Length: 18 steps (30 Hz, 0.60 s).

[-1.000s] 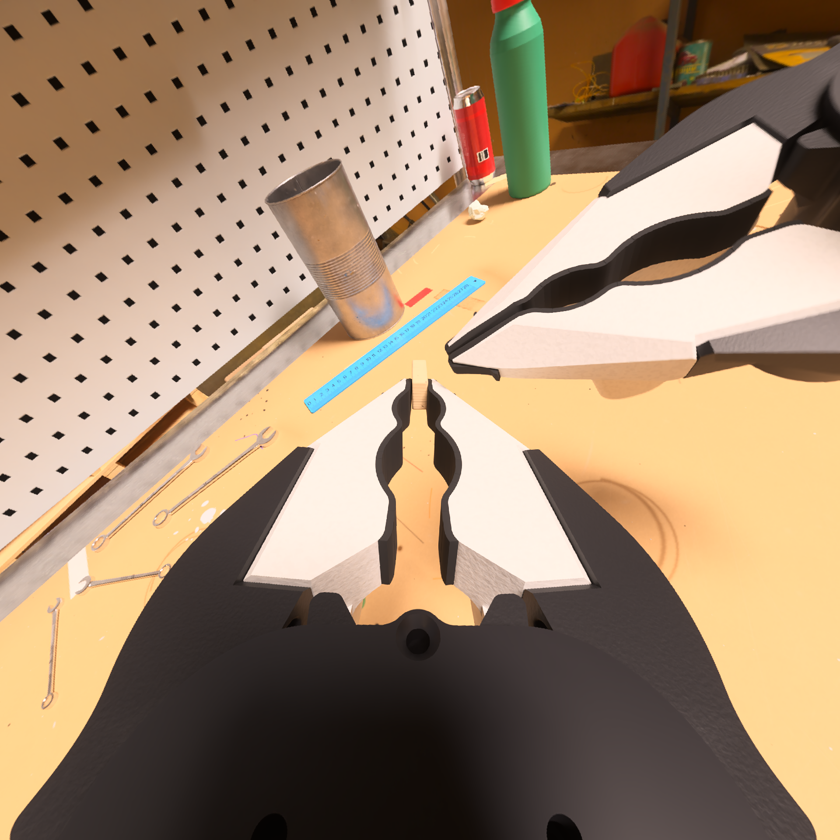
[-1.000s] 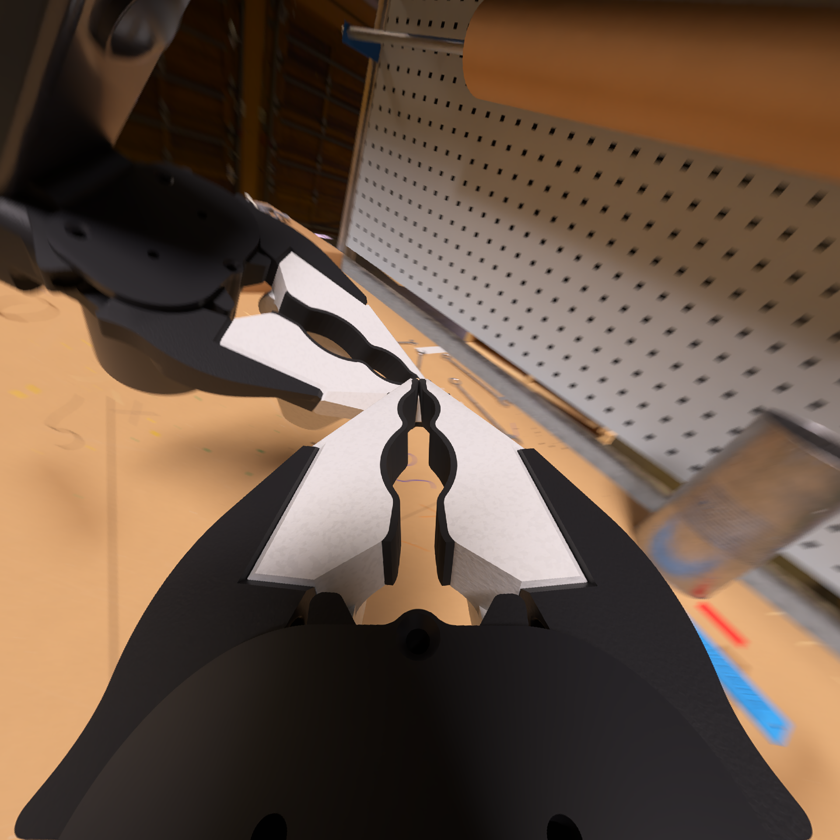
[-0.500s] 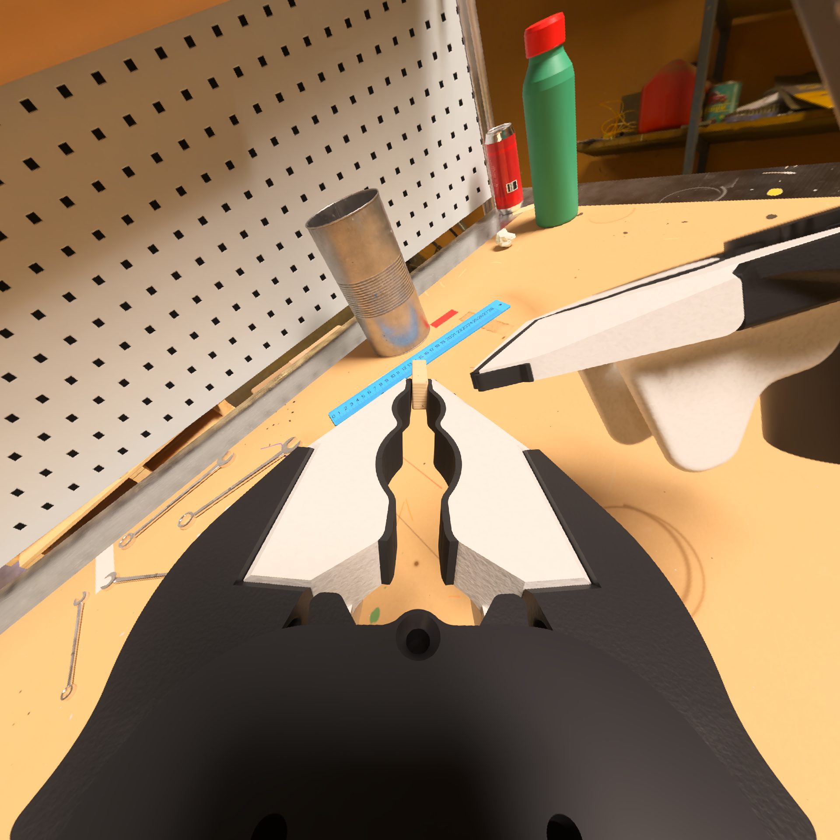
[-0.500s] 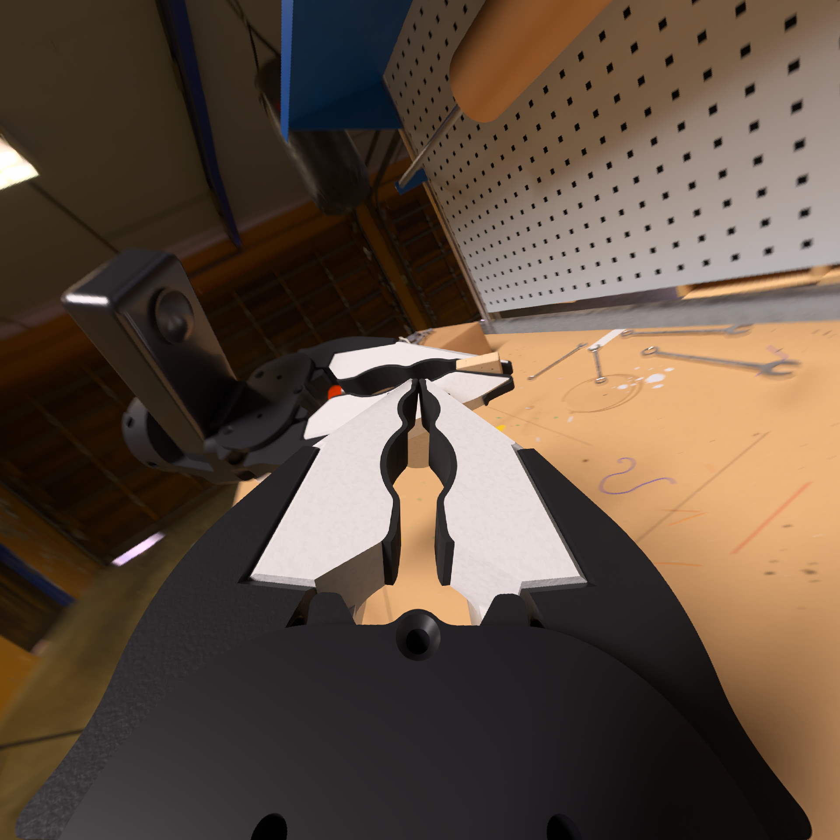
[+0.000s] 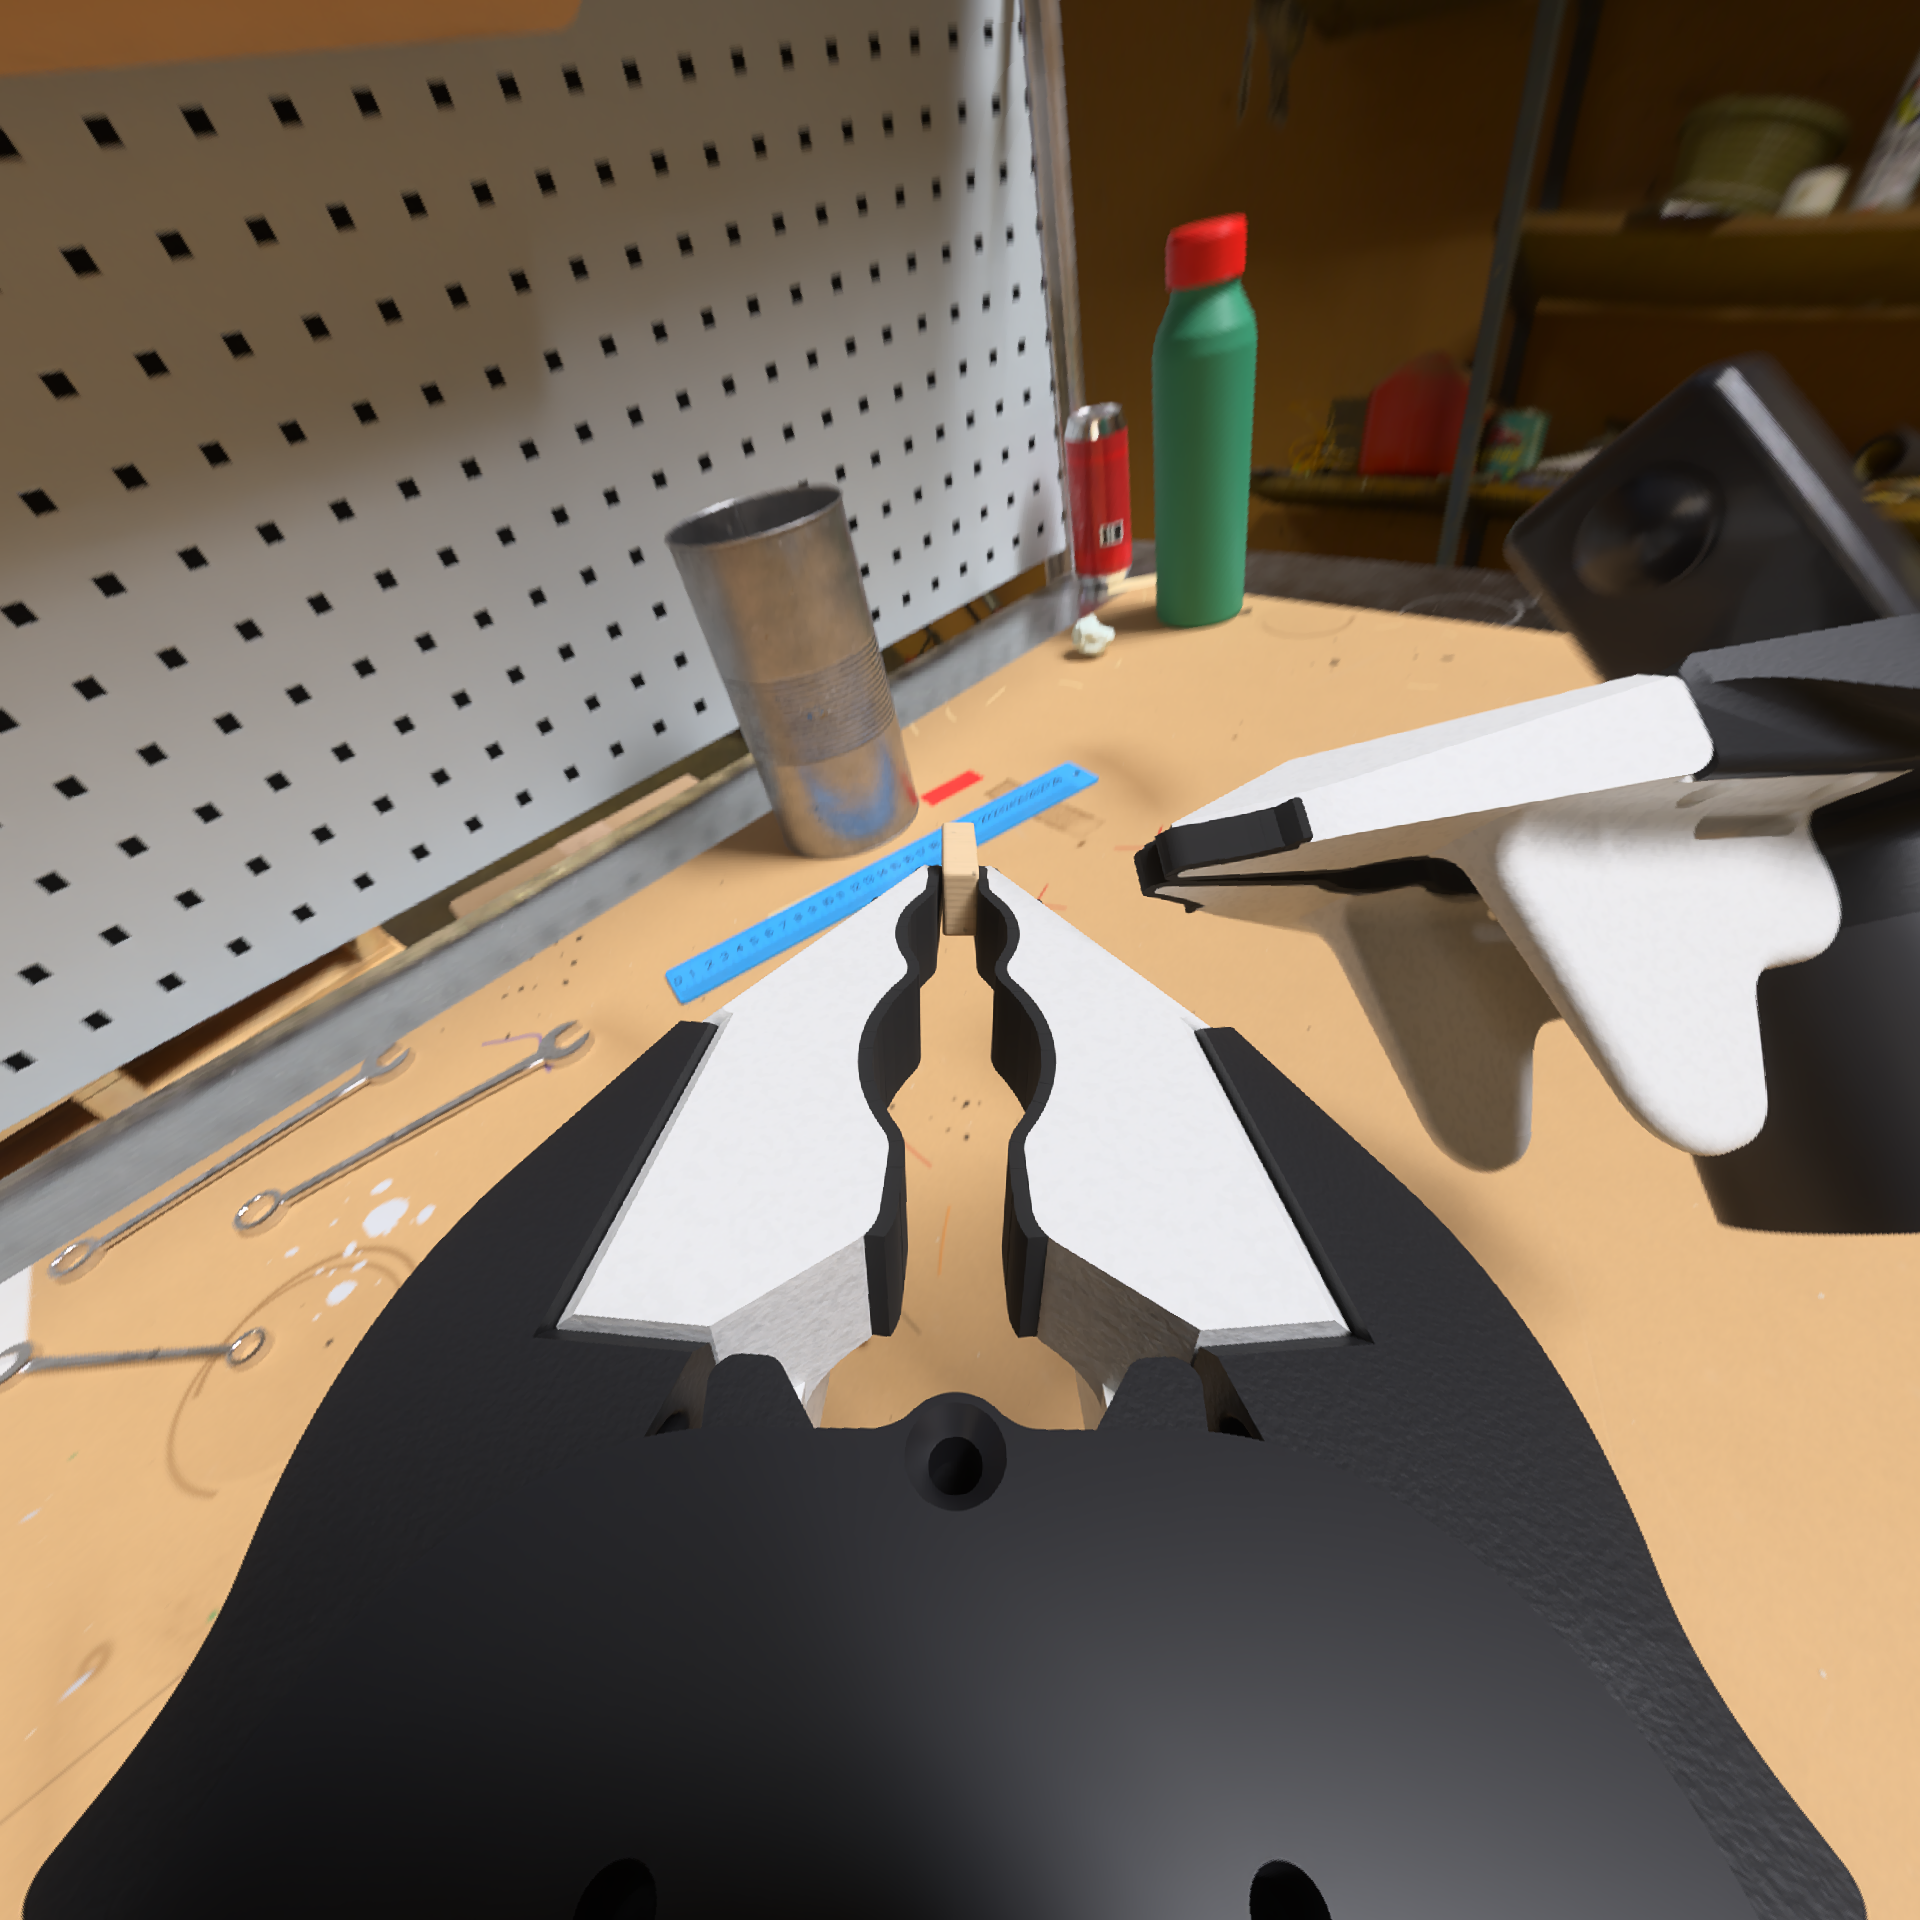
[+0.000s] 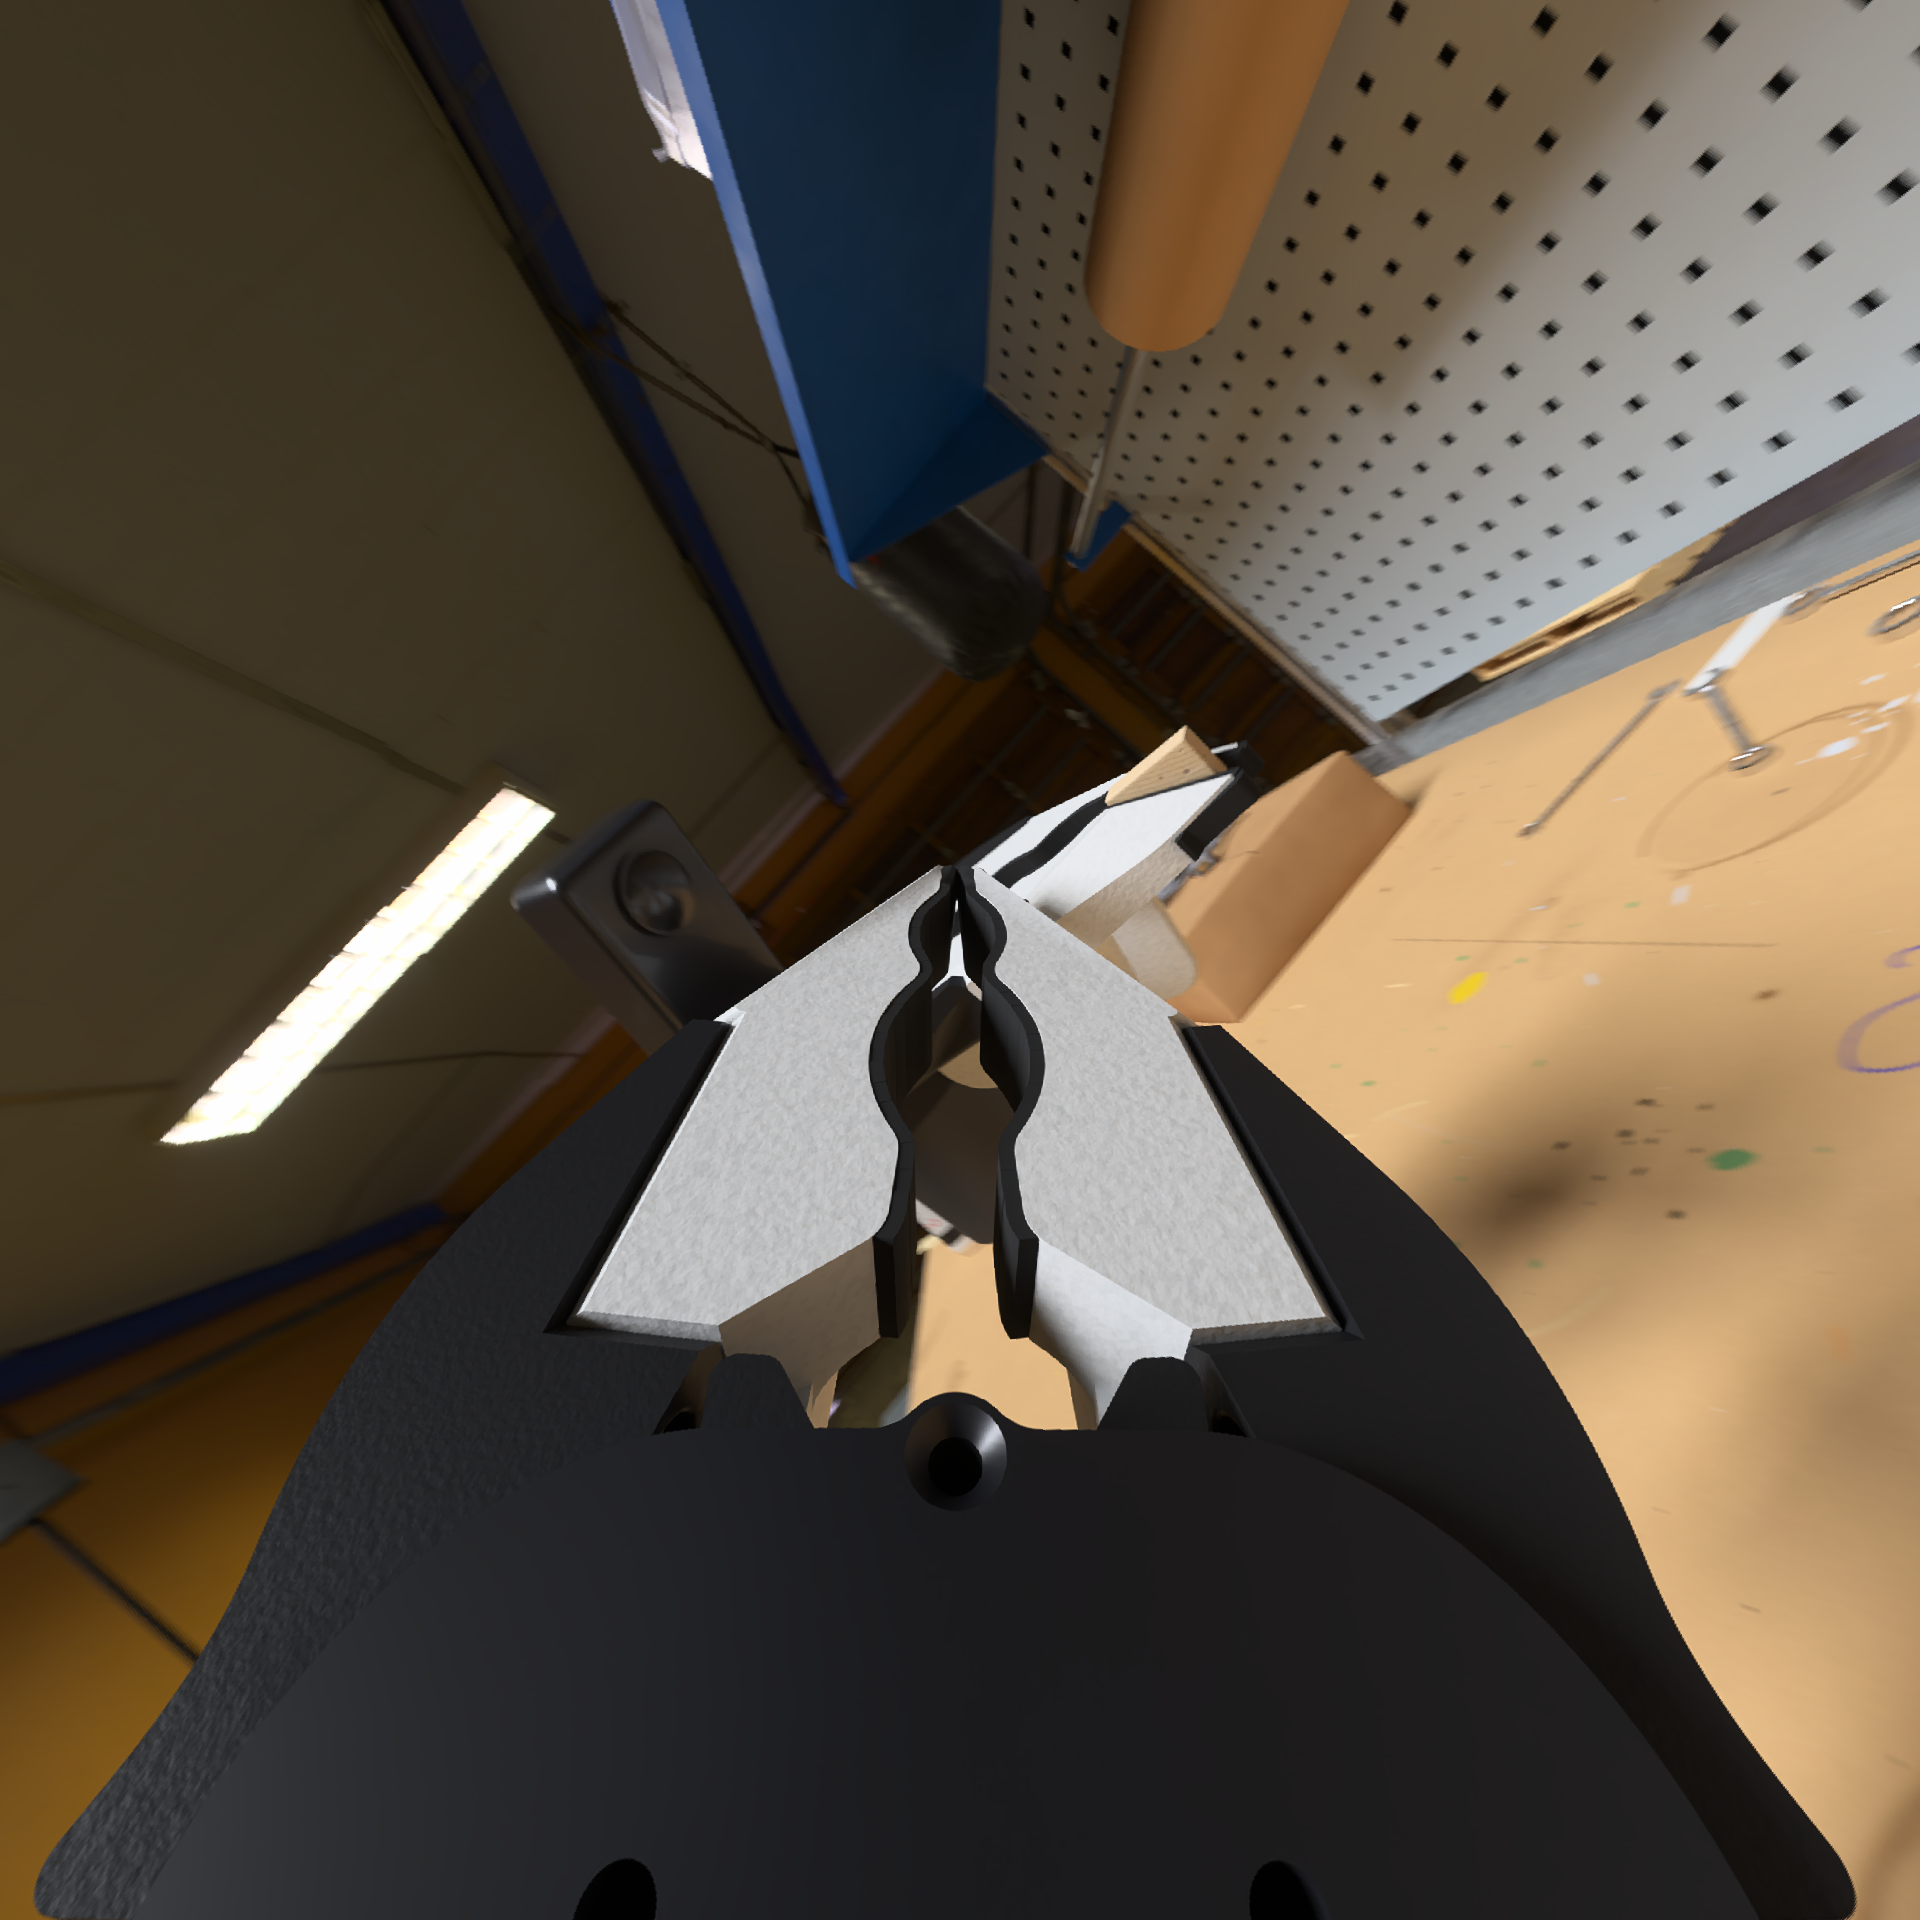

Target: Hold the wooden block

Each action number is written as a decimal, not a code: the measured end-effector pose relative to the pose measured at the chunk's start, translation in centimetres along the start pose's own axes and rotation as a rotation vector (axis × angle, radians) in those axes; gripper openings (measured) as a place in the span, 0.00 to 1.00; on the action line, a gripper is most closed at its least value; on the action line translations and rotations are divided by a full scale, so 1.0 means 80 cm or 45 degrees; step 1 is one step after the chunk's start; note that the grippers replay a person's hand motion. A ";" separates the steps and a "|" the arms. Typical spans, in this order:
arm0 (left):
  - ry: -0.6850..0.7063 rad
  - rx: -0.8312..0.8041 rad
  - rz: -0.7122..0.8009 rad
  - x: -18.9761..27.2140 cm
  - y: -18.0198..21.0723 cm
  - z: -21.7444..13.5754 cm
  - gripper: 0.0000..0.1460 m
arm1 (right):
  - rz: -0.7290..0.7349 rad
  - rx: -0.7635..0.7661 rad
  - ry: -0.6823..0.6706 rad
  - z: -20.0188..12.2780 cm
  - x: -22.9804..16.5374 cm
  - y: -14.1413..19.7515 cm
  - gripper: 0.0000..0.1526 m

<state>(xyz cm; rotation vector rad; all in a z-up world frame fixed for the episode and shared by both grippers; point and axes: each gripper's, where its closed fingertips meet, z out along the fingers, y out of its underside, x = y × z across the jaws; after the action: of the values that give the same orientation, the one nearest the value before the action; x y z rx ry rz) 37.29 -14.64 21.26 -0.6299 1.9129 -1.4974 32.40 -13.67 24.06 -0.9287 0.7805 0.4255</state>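
Behind our tabletop (image 5: 1351, 1195) stands a white pegboard (image 5: 416, 416), and we take the steel cup (image 5: 795, 665) at its foot as our landmark. Just in front of the cup lies a blue ruler (image 5: 873, 883), with a small red strip (image 5: 951, 788) between them. Farther along the pegboard from the cup stand a red can (image 5: 1098, 488) and a green bottle (image 5: 1203, 436) with a red cap, a crumpled white scrap (image 5: 1089, 634) before them. On the near side of the cup, along the pegboard's foot, several spanners (image 5: 405, 1127) lie flat among white paint flecks.

Our left tongs (image 5: 958, 899) are closed on the wooden block (image 5: 958, 883), which stands upright between the tips, above the tabletop, in front of the cup and over the ruler. Our right tongs (image 5: 1148, 868) hover to the right of the block, apart from it, well clear of the cup. Their own camera shows the right tongs (image 6: 956, 878) closed on nothing, tips together, and beyond them the left tongs (image 6: 1221, 774) with the block (image 6: 1164, 769) sticking out of the tips.
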 end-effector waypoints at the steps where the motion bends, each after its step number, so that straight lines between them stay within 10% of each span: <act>1: 0.008 0.034 -0.007 0.001 -0.004 -0.001 0.03 | 0.045 0.012 -0.035 0.001 -0.003 0.000 0.00; 6: 0.025 0.063 -0.018 0.005 -0.003 0.000 0.03 | -0.001 0.012 -0.034 -0.001 -0.002 0.000 0.00; 18: 0.002 -0.007 0.025 0.000 0.002 0.001 0.03 | -1.319 -0.209 0.441 -0.008 0.005 -0.011 0.06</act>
<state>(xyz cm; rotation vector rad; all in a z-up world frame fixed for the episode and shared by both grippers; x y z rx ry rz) 37.34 -14.65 21.08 -0.6112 1.9191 -1.4818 32.96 -14.67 23.96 -1.4400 0.4771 -0.6003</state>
